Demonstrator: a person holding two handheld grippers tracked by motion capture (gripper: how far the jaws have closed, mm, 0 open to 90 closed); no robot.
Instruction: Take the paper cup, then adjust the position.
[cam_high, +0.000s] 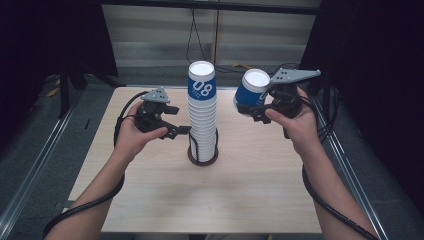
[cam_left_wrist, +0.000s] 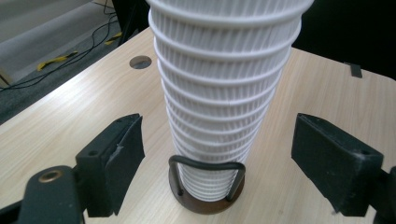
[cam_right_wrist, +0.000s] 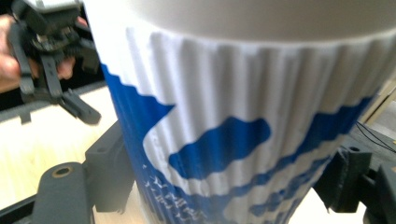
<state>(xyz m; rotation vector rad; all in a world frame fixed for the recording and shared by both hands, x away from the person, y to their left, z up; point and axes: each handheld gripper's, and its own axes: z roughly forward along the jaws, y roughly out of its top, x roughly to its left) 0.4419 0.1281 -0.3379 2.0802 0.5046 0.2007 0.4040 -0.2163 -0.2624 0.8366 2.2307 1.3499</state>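
My table was a light wood-grain top with a small round hole near its far left corner. Only one thing sat right on it: a dark round holder base with wire loops, about dead centre, with the tall stack of ribbed paper cups in it.

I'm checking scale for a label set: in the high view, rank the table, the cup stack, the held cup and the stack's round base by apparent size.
1. table
2. cup stack
3. held cup
4. round base, mostly hidden under the stack, so less sure
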